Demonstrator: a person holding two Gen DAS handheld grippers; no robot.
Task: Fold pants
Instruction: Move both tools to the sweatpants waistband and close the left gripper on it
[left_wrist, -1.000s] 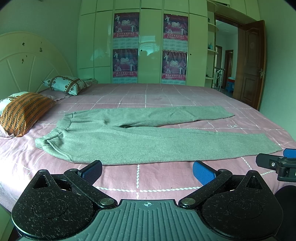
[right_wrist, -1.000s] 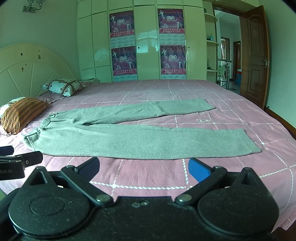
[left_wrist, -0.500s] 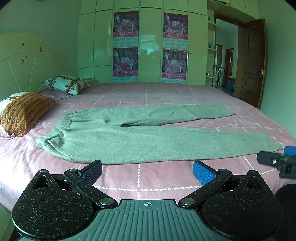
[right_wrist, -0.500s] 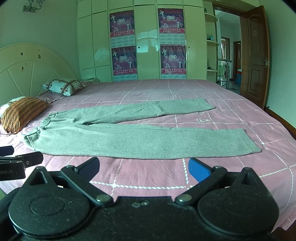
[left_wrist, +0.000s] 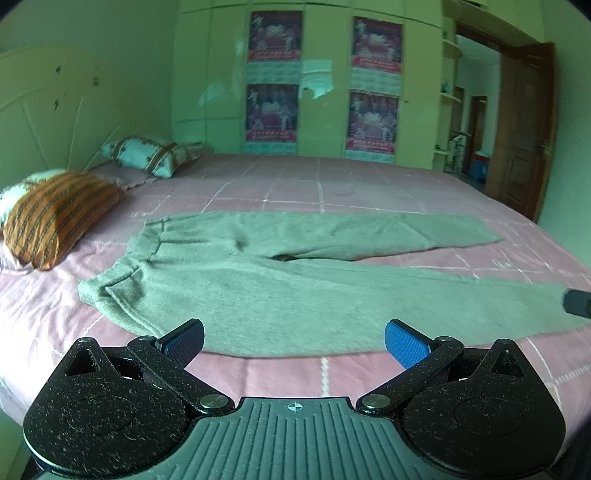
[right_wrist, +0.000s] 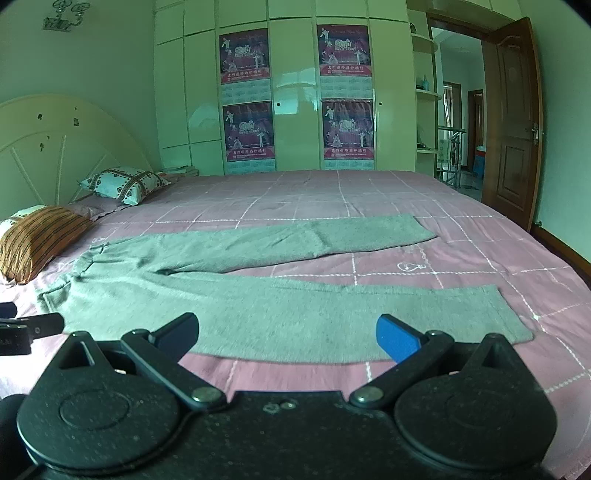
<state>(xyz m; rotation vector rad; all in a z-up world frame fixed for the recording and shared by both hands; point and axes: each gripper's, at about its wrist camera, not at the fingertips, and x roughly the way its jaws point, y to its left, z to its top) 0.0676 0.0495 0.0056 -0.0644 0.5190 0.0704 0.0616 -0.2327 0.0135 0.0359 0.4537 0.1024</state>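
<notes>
Pants (left_wrist: 295, 280) lie flat, unfolded, on the bed (left_wrist: 332, 184) — both grippers' fingers (left_wrist: 404, 343) released; next, grasp the near leg's edge.

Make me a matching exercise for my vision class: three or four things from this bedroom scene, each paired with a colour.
Things:
1. pants
2. bedsheet
3. door
4. near pillow

Colours:
a. brown
b. orange striped
c. grey
d. pink

Pairs: 1-c, 2-d, 3-a, 4-b
</notes>
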